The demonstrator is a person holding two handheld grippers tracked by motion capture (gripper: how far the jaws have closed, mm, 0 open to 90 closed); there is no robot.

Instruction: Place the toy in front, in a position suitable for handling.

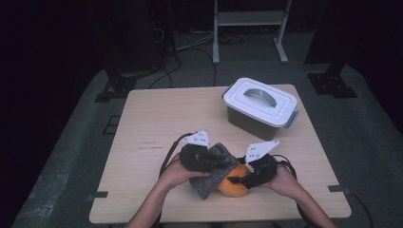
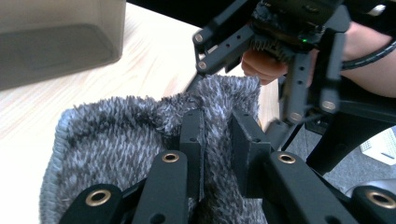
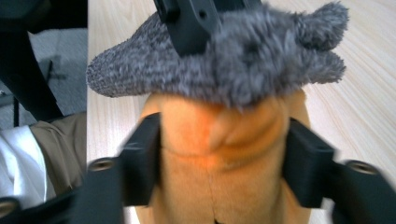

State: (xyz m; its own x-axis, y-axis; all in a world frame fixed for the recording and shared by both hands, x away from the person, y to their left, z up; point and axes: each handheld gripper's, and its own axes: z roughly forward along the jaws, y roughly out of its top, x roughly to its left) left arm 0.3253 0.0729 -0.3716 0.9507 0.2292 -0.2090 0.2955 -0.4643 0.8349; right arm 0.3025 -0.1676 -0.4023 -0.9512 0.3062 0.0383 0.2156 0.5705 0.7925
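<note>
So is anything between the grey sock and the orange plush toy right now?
Nothing visible: the grey sock, pinched by the left gripper, drapes directly over the orange plush toy, which the right gripper holds at its sides.

cloth (image 2: 116, 135): fuzzy grey knit | toy (image 3: 219, 158): soft orange plush | table (image 1: 157, 118): matt pale wood
</note>
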